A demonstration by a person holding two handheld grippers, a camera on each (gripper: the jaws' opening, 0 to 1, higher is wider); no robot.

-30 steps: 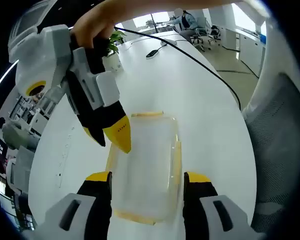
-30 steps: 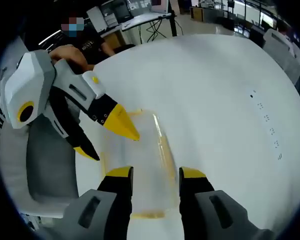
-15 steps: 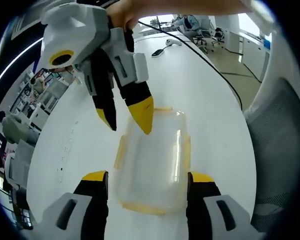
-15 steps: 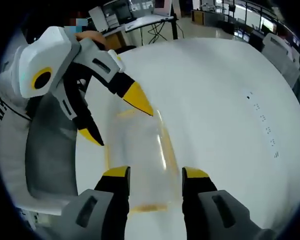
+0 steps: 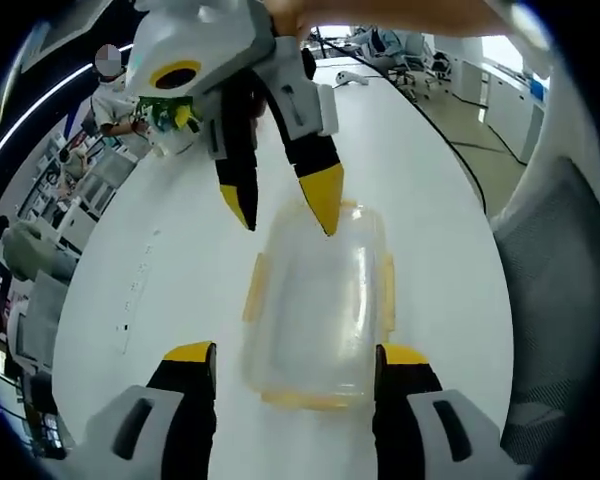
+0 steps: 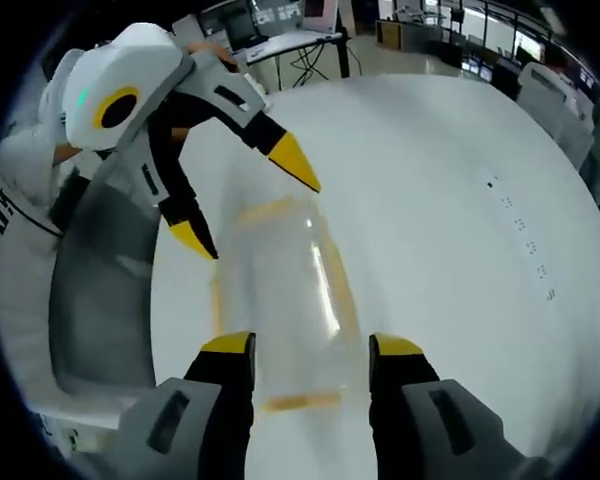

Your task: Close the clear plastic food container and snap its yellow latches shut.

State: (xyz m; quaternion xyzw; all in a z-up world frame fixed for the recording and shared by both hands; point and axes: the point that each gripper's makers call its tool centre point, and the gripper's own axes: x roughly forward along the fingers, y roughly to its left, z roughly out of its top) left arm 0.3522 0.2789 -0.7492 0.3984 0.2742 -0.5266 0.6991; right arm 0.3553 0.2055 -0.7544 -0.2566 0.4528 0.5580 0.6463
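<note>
Both grippers have drawn back from the container [image 5: 320,300] on the table [image 5: 180,260]. Left gripper [image 5: 295,360] and right gripper [image 6: 310,350] jaws apart. Press each latch [image 5: 253,288] squarely.

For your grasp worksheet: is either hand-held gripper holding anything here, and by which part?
Nothing is held. The left hand-held gripper and right hand-held gripper are both open above the clear container, which rests on the white table.
</note>
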